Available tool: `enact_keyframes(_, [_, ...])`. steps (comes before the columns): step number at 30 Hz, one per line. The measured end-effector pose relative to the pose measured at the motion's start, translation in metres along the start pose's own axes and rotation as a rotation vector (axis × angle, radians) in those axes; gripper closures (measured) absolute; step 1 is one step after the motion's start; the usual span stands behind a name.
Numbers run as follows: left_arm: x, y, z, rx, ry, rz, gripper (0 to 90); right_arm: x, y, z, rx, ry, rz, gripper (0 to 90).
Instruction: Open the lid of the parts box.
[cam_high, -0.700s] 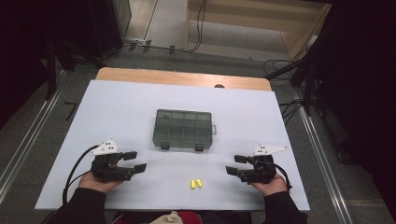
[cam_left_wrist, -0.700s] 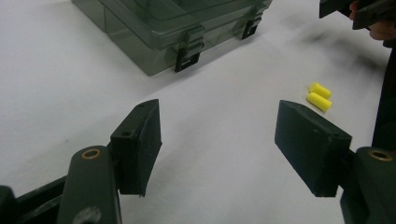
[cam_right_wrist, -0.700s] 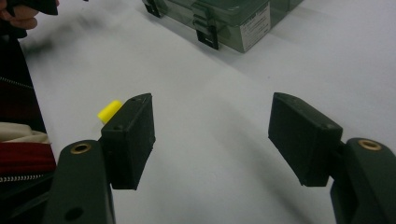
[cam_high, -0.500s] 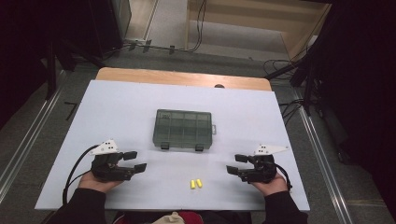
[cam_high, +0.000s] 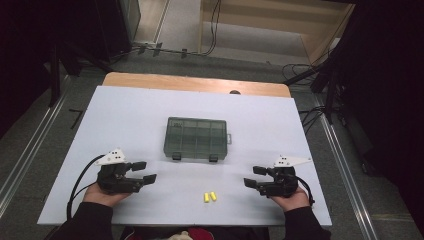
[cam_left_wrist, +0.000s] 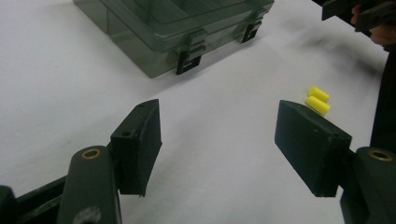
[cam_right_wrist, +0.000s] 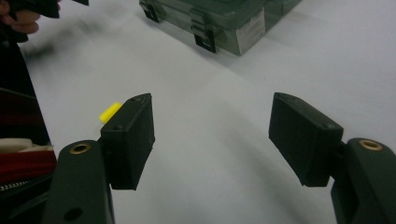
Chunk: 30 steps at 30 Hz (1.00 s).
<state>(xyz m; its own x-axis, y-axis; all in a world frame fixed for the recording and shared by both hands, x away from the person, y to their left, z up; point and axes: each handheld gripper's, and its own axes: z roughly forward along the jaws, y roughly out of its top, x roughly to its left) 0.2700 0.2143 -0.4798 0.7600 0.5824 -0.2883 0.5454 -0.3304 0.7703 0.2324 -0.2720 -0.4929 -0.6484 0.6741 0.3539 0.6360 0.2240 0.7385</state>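
Just before the closed, smoky-green clear plastic compartment box (cam_high: 196, 138) on the white counter (cam_high: 125, 115) lie two small yellow foam earplugs (cam_high: 209, 197), between the released left gripper (cam_high: 142, 171) and released right gripper (cam_high: 253, 177). Unlatch the box first, steadying it with the other gripper.

Bright, even light on the table, dark surroundings, soft blurry close-ups.

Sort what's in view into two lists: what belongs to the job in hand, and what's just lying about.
Belongs to the job:
- left gripper, open
- right gripper, open
- two yellow earplugs
- compartment box, lid closed

Lying about:
- loose cables on the floor beyond the table
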Motion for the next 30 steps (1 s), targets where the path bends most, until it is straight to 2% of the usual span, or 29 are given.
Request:
enact_keyframes(2, [0.001,-0.001,-0.002,-0.007,0.000,-0.009,31.7,0.000,0.001,0.000,-0.018,0.007,0.000,29.8])
enact_keyframes(8, [0.000,0.000,0.001,0.000,-0.006,0.003,31.7,-0.001,0.000,0.000,-0.003,0.000,0.014,29.8])
enact_keyframes(10, [0.001,0.001,0.001,0.001,-0.011,-0.005,31.7,-0.001,-0.001,0.000,0.001,0.004,0.020,29.8])
enact_keyframes(14, [0.002,0.002,0.002,0.005,-0.012,-0.020,31.7,-0.001,-0.002,0.001,-0.002,-0.015,0.041,29.2])
enact_keyframes(16, [0.002,0.002,0.002,0.016,-0.006,-0.019,31.7,-0.001,-0.001,0.001,0.007,0.003,0.061,28.6])
enact_keyframes(22, [-0.002,0.006,0.004,0.057,0.012,-0.018,31.8,0.000,0.001,0.004,0.027,0.000,0.034,28.2])
enact_keyframes(25, [-0.003,0.006,0.005,0.082,-0.005,-0.038,31.6,0.001,0.001,0.005,0.028,-0.003,0.027,28.1])
enact_keyframes(30, [-0.005,0.009,0.006,0.089,0.005,-0.034,30.0,0.000,0.002,0.008,0.035,-0.021,0.043,28.0])
